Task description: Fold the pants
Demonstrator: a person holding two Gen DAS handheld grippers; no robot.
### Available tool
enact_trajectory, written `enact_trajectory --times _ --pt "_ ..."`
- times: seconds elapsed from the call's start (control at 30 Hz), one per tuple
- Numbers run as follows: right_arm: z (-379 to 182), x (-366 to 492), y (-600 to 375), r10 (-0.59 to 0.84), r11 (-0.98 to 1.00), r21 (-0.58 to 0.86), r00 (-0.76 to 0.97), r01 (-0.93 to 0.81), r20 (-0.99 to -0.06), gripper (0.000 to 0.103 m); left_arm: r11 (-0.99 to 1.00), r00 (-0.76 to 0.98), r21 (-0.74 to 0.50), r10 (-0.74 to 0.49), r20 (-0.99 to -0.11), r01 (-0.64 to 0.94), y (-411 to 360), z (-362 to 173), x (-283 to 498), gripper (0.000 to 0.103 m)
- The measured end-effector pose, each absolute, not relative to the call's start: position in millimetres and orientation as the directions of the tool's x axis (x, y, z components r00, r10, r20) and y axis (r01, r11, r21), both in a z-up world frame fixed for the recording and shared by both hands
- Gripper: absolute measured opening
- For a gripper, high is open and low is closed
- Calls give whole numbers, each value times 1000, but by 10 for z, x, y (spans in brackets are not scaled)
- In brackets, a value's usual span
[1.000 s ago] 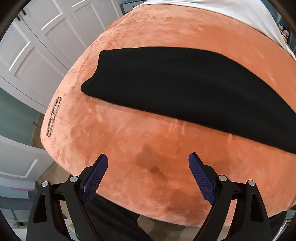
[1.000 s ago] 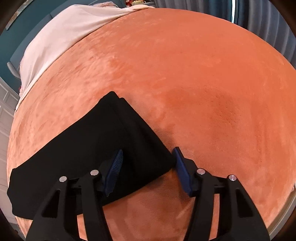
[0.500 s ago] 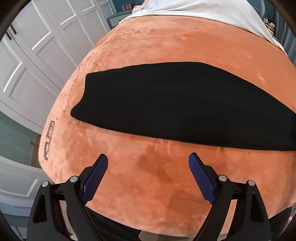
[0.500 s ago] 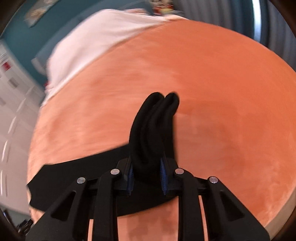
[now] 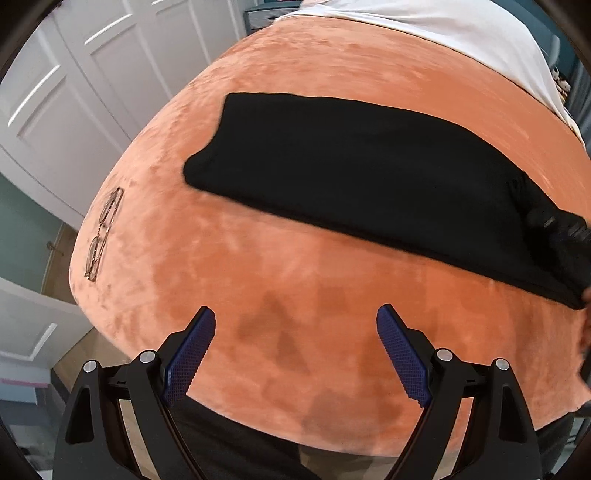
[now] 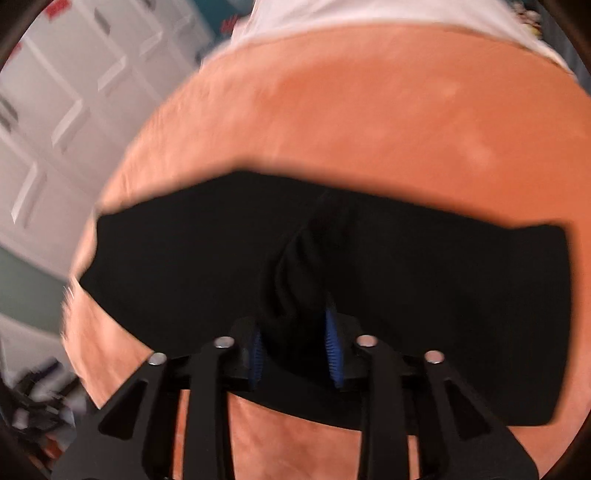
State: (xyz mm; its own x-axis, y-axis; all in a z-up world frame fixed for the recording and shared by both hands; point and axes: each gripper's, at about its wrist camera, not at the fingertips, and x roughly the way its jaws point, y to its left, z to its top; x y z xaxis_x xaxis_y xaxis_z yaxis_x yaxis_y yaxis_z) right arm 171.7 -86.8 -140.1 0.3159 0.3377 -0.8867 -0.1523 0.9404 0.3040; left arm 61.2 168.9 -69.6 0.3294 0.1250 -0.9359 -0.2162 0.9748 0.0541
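The black pants [image 5: 351, 177] lie as a long folded strip across the orange plush blanket [image 5: 295, 314]. My left gripper [image 5: 295, 350] is open and empty, hovering over bare blanket in front of the strip. My right gripper [image 6: 295, 347] is shut on a bunched end of the pants [image 6: 299, 273] and holds it lifted above the rest of the strip [image 6: 177, 266]. That gripper also shows at the right edge of the left wrist view [image 5: 565, 229], over the strip's right end.
A pair of glasses [image 5: 103, 232] lies on the blanket near its left edge. White cabinet doors [image 5: 74, 92] stand to the left. A white sheet [image 5: 461, 33] covers the far end of the bed.
My right gripper closed on the right end of the pants, lifted it and swung it leftward over the strip. My left gripper stayed open, with its view shifting slightly.
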Motion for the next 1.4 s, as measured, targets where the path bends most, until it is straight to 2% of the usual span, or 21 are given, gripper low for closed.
enact_trajectory --times 0.07,0.17,0.23,0.3,0.43,0.5,0.6,0.7,0.83,0.87,0.97,1.07,1.13,1.17,1.2,1.27,1.3,1.4 --pt "-1454 1647 -732 302 950 258 313 -174 -900 47 973 340 27 106 -934 -230 1840 -702 616 87" --pt "-1073 1430 -939 348 938 319 396 -139 -850 53 961 364 -61 44 -930 -271 2091 -729 679 87" --pt "-897 1307 -1213 302 952 293 468 -94 -830 71 942 366 -127 -5 -931 -310 2227 -782 754 87" --pt "-798 1183 -1611 219 968 250 514 -9 -829 76 917 378 -187 -43 -925 -352 2381 -826 837 87" --pt "-1004 1021 -2304 71 967 177 471 184 -879 76 913 384 -171 -18 -923 -370 2439 -852 991 87" --pt "-1183 972 -2596 63 944 195 436 265 -898 76 905 369 -162 -6 -929 -392 2477 -896 1059 87" --pt "-1445 1010 -2761 120 913 257 394 317 -911 76 875 366 -226 -61 -928 -428 2616 -976 1122 87" --pt "-1686 1090 -2742 220 871 359 385 337 -896 77 828 379 -295 -109 -919 -477 2792 -1061 1169 87" --pt "-1637 1072 -2588 196 898 330 406 292 -893 55 737 407 -372 -144 -902 -564 3089 -1230 1276 87" --pt "-1623 1080 -2584 191 902 322 405 286 -894 54 717 414 -384 -147 -899 -581 3153 -1273 1313 87" --pt "-1650 1096 -2595 196 905 322 398 279 -896 52 660 436 -420 -153 -887 -623 3307 -1426 1452 87" --pt "-1681 1142 -2607 203 895 334 396 296 -895 55 637 477 -436 -121 -871 -636 3370 -1479 1591 86" --pt "-1732 1195 -2578 207 884 347 402 314 -892 57 653 476 -416 -94 -874 -633 3359 -1476 1701 76" --pt "-1735 1191 -2580 207 880 351 407 320 -890 56 682 463 -381 -69 -883 -625 3325 -1452 1758 58" --pt "-1727 1191 -2570 203 882 348 409 319 -890 51 695 452 -359 -55 -890 -622 3317 -1442 1785 40" --pt "-1682 1178 -2571 211 880 355 411 315 -887 29 683 489 -434 -128 -863 -587 3331 -1419 1790 17" --pt "-1611 1180 -2569 220 877 366 417 312 -882 21 672 490 -447 -141 -860 -591 3335 -1389 1778 17" --pt "-1334 1184 -2551 191 901 333 437 277 -879 17 687 480 -429 -132 -867 -587 3283 -1276 1762 16"
